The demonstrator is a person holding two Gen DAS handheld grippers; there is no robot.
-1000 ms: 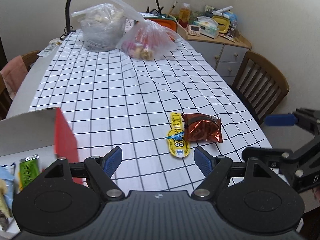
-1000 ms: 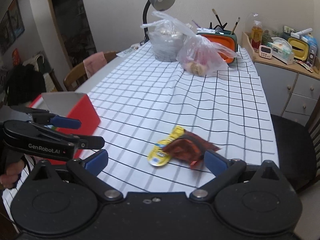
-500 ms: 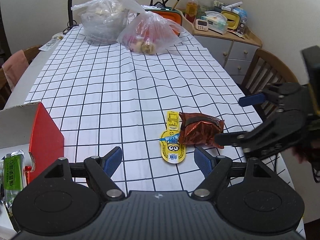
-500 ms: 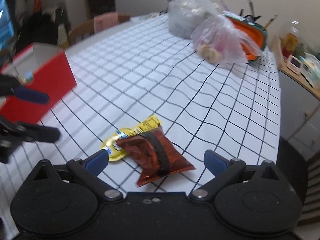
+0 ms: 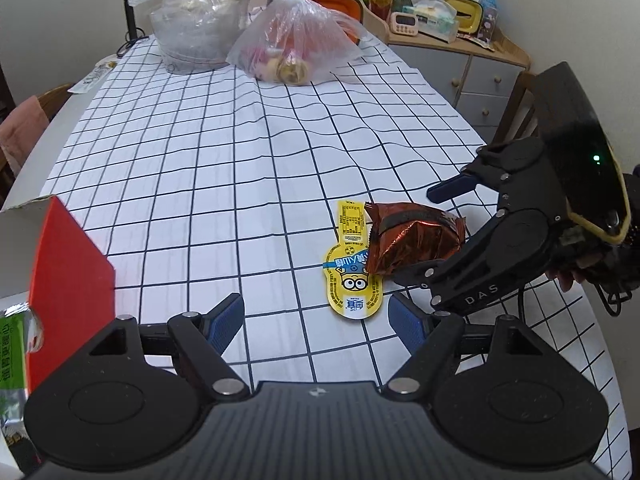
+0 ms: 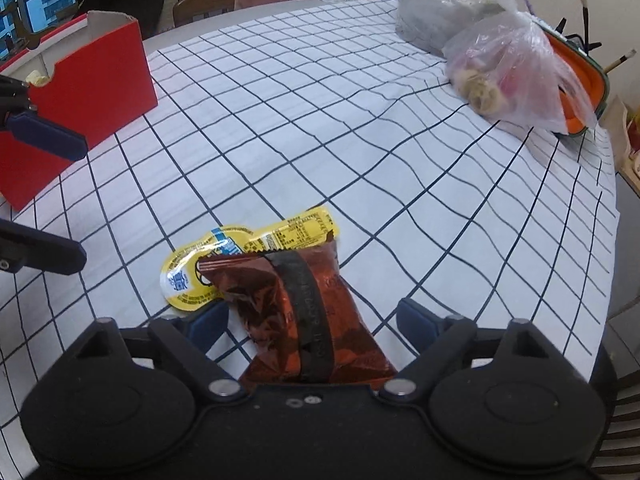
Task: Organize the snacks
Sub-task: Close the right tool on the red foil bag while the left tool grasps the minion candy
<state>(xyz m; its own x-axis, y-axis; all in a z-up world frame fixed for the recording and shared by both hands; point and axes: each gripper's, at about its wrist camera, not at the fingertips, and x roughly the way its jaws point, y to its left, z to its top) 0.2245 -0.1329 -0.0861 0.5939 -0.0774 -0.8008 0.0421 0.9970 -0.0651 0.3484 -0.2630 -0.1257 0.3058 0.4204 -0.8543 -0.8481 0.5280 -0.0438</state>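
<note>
Black grippers, blue fingers (image 5: 224,322), silver screws, white "DAS" lettering.

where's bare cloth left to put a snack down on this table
Widest bare patch: the checked cloth between the red box, the plastic bags and the two snacks. Crowded where the right gripper closes around the brown packet, overlapping the yellow packet.

A crinkled red-brown foil pack (image 6: 304,308) lies flat on the checked counter (image 6: 360,140), overlapping one edge of a flat yellow cartoon-printed pouch (image 5: 352,264) beside it.
</note>
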